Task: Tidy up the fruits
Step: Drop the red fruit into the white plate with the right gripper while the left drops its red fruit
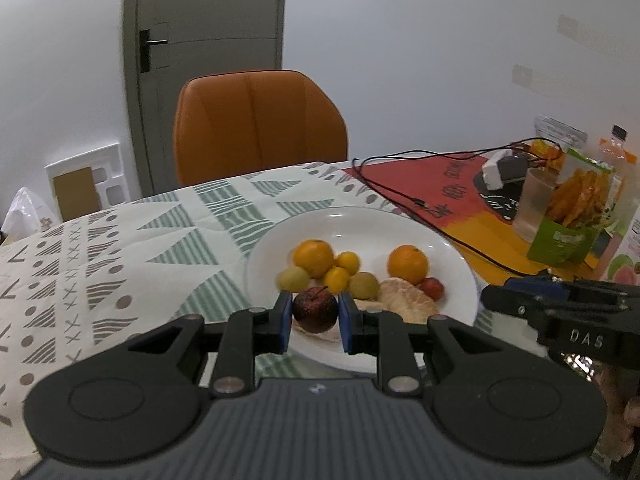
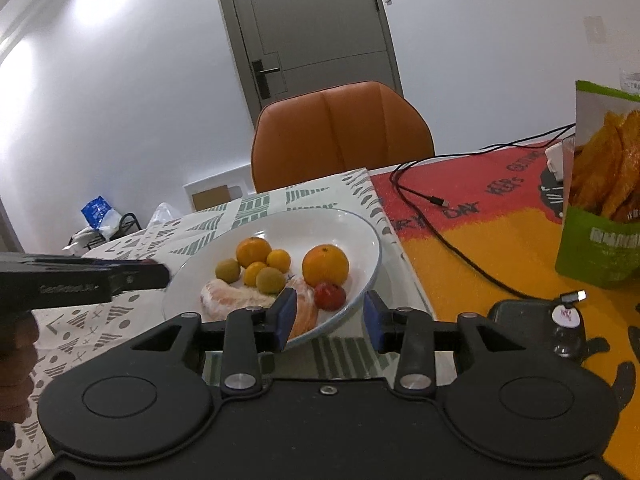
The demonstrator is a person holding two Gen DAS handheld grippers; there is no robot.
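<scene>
Low in the left wrist frame's centre, the left gripper (image 1: 315, 314) clamps a dark red round apple (image 1: 315, 309) above the white ceramic plate (image 1: 460, 264), presumably for placing, while the right gripper (image 2: 330, 316) waits empty, jaws apart.

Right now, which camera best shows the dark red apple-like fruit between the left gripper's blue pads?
Left wrist: the dark red apple-like fruit sits centred between the left gripper pads. The right wrist view hides it behind that gripper's body.

You are looking at a white plate (image 1: 460, 264) carrying orange oranges (image 1: 408, 264), a dark red apple (image 1: 315, 309) and yellow-green fruits (image 1: 364, 285), sitting on a white cloth (image 1: 120, 248) showing green and grey shapes, by an orange chair (image 1: 256, 124)
</scene>
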